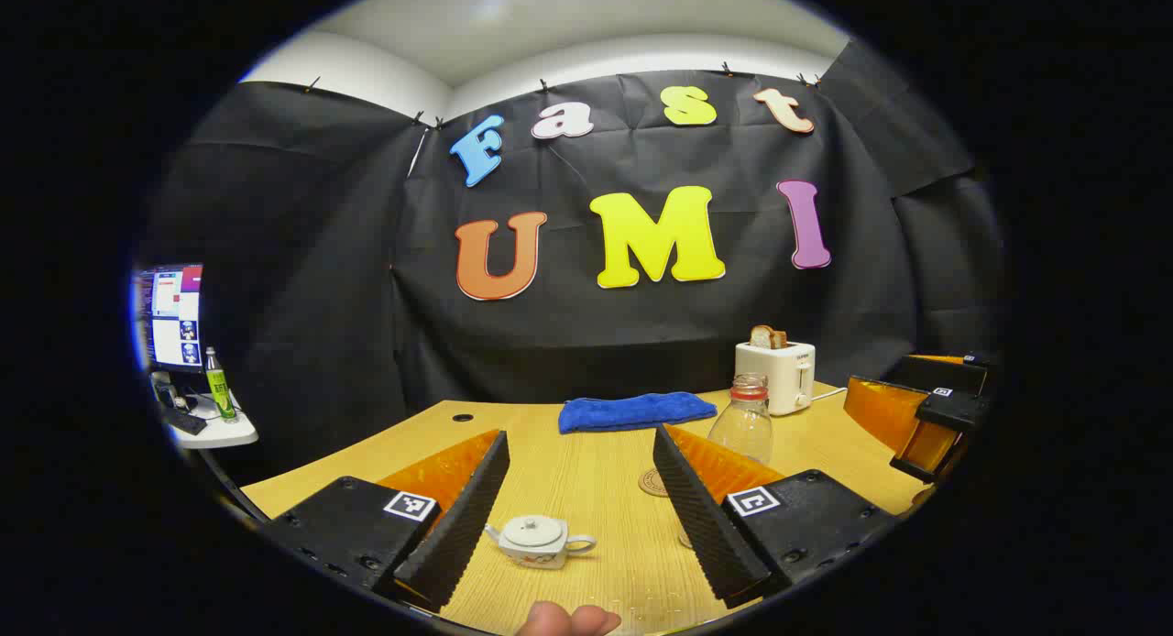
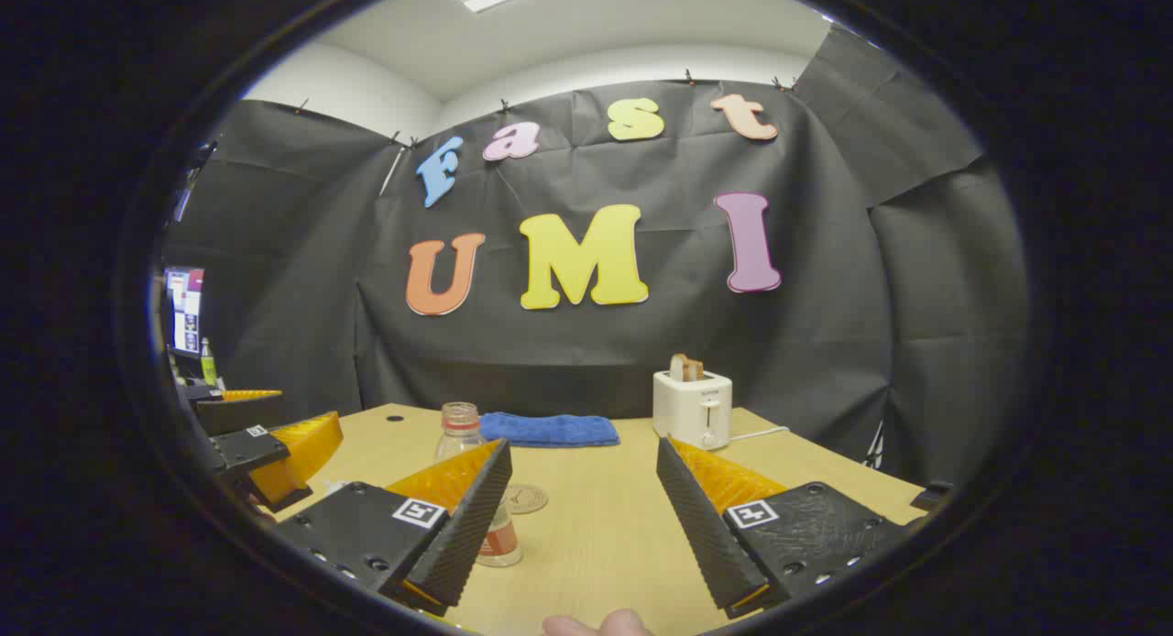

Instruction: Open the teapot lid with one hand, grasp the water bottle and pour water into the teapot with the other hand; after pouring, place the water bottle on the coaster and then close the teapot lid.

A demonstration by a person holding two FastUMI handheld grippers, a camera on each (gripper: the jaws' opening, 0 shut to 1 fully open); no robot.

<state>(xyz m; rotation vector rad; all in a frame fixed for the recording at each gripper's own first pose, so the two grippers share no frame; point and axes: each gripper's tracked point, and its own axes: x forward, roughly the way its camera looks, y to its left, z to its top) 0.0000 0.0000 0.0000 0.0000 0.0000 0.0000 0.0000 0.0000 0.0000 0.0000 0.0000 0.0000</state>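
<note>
In the left gripper view, a monitor [image 1: 169,317] glows at nine o'clock with a green bottle [image 1: 218,385] just beside it on a small white side shelf [image 1: 215,432]. The left hand-held gripper [image 1: 579,503] hangs over the wooden table [image 1: 586,471] with its fingers wide apart and nothing between them but air. The teapot [image 1: 539,541] sits on the table at six o'clock, between the two fingers but clear of both (lid on, spout toward nine o'clock). A fingertip [image 1: 568,620] peeks in below it. A blue towel [image 1: 635,410] lies at the far edge of the table toward twelve o'clock. The coaster [image 1: 654,482] rests just behind the right-hand finger, and the clear water bottle [image 1: 744,421] stands upright near it, cap off, partly hidden by that finger. A white toaster [image 1: 777,375] with bread in it stands behind the bottle. The right hand-held gripper [image 1: 926,416] shows at three o'clock.

In the right gripper view, the left hand-held gripper appears at nine o'clock. The right hand-held gripper has its fingers apart, gripping nothing; the water bottle stands behind its left-hand finger at seven o'clock, with the coaster just beside it.
</note>
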